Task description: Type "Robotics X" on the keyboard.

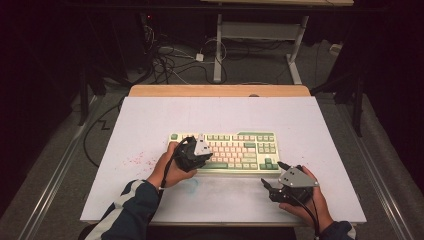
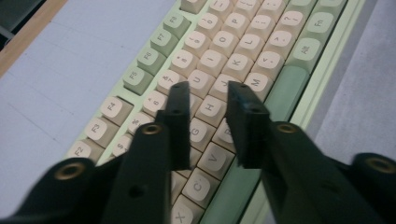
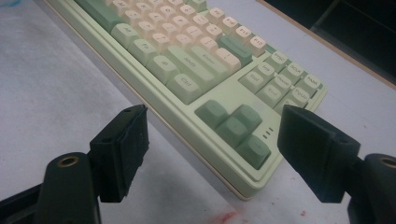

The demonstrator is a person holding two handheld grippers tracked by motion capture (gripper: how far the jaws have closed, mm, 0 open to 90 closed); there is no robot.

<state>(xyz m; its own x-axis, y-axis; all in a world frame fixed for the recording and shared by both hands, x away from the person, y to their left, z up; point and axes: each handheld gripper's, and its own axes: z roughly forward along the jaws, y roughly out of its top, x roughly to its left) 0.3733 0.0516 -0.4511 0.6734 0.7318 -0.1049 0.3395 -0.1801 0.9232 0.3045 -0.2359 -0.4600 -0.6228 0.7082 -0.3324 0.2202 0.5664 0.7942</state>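
A green and cream keyboard [image 1: 225,151] is laid flat on the white table [image 1: 150,120], a bit right of centre and closer to the person's edge, with its long side running across the table. It's not lifted or tilted at all.

The left gripper [image 1: 192,152] is held over the left half of the keyboard, just above the letter keys. In the left gripper view, the left gripper [image 2: 208,100] is seen pointing down at the middle rows, with the jaws parted only partway — a narrow gap, about a key wide. The H key [image 2: 211,106] is framed between the two tips, and nothing is pinched or gripped. Whether the tips are actually resting on the keycaps can't be told from here; they look very close.

The right gripper [image 1: 272,187] is parked on the bare table just off the keyboard's near right corner. In the right gripper view, the right gripper [image 3: 212,135] is shown with its jaws spread wide, and the corner with the green arrow keys [image 3: 233,126] is seen between them but farther off — nothing is held there either.

Some reddish specks [image 1: 136,161] are scattered on the table left of the keyboard, and a faint blue smudge [image 1: 191,186] is visible just below the left hand [image 1: 170,170].
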